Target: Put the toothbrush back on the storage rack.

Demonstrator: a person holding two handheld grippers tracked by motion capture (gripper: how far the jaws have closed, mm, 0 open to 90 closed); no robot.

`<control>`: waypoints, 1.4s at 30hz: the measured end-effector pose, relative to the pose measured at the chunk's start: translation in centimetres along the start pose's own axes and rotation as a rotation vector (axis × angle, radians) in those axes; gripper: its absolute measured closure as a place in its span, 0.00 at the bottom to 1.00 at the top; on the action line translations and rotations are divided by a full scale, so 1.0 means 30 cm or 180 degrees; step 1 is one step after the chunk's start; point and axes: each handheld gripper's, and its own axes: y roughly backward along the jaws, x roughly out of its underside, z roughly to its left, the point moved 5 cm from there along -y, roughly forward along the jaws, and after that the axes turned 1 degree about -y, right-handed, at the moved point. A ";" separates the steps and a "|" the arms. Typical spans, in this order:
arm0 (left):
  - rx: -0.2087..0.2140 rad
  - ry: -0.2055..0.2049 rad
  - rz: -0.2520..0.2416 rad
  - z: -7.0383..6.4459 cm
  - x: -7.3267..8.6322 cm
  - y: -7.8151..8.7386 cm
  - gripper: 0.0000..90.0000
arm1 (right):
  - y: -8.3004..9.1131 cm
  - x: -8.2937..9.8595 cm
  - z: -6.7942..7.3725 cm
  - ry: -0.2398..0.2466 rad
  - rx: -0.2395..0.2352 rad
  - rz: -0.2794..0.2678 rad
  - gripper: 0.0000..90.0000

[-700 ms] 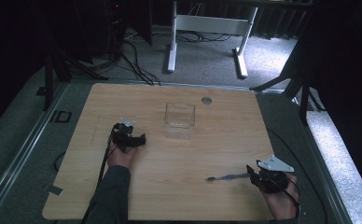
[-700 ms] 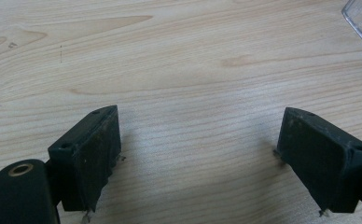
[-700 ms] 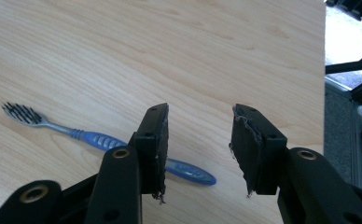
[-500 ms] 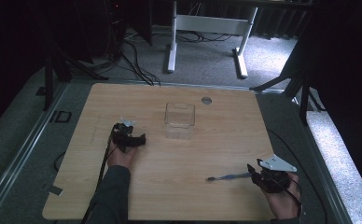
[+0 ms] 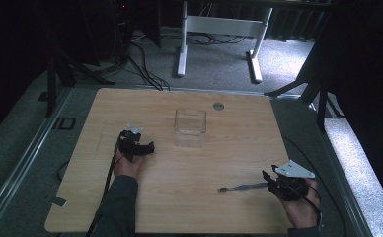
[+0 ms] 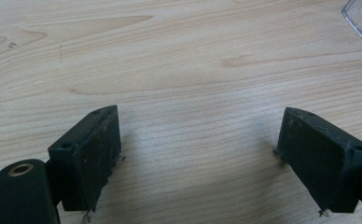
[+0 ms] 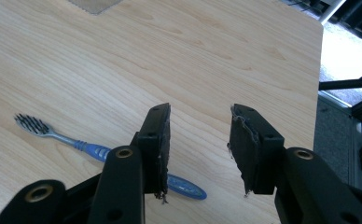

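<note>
Right gripper [image 7: 198, 140]: jaws apart, empty, low over the table [image 5: 239, 148]; toothbrush [image 7: 95, 151] lies flat just beside one jaw, outside the gap.
Grip advice: shift sideways to straddle the blue handle, then close.
Left gripper [image 6: 198, 154]: jaws wide apart, empty.
Clear plastic box [image 5: 190, 127]: upright at mid-table, apparently empty.

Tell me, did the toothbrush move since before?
No. The toothbrush lies where it did, judged against the clear box and the table's near edge, just left of the right gripper, whose jaws stand open beside its handle.
</note>
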 end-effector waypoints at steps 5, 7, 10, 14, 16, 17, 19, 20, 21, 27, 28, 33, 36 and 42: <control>0.0001 -0.0001 0.0000 0.000 0.000 0.000 0.15 | -0.003 -0.002 0.005 0.0101 -0.0051 0.0038 0.64; 0.0000 0.0000 0.0000 0.000 0.000 0.000 0.15 | -0.003 -0.007 0.006 0.0122 -0.0093 0.0031 0.64; 0.0000 -0.0001 0.0000 0.000 0.000 0.000 0.15 | -0.001 -0.014 0.006 0.0174 -0.0105 0.0033 0.64; 0.0000 0.0000 -0.0001 0.000 0.000 0.000 0.15 | 0.002 -0.025 0.007 0.0204 -0.0149 0.0013 0.64; 0.0000 -0.0001 0.0000 0.000 0.000 0.000 0.15 | 0.003 -0.028 0.007 0.0226 -0.0148 0.0025 0.64; 0.0000 0.0000 0.0000 0.000 0.000 0.000 0.15 | 0.004 -0.029 0.007 0.0247 -0.0148 0.0035 0.64; 0.0000 -0.0002 0.0000 0.000 0.000 0.000 0.15 | 0.004 -0.031 0.008 0.0295 -0.0153 0.0043 0.64; 0.0000 -0.0001 0.0000 0.000 0.000 0.000 0.15 | 0.005 -0.032 0.010 0.0309 -0.0156 0.0055 0.64; 0.0000 -0.0001 0.0000 0.000 0.000 0.000 0.15 | 0.006 -0.033 0.011 0.0326 -0.0161 0.0058 0.64; 0.0000 -0.0001 0.0000 0.000 0.000 0.000 0.15 | 0.006 -0.040 0.016 0.0420 -0.0184 0.0082 0.65; 0.0000 0.0000 0.0000 0.000 0.000 0.000 0.15 | 0.006 -0.041 0.017 0.0433 -0.0189 0.0091 0.65; 0.0000 -0.0001 0.0000 0.000 0.000 0.000 0.15 | 0.007 -0.048 0.023 0.0526 -0.0216 0.0099 0.67; 0.0000 0.0000 -0.0001 0.000 0.000 0.000 0.15 | 0.007 -0.051 0.028 0.0553 -0.0223 0.0111 0.67; 0.0001 -0.0003 -0.0001 0.000 0.000 0.000 0.15 | 0.003 -0.055 0.027 0.0582 -0.0256 0.0117 0.68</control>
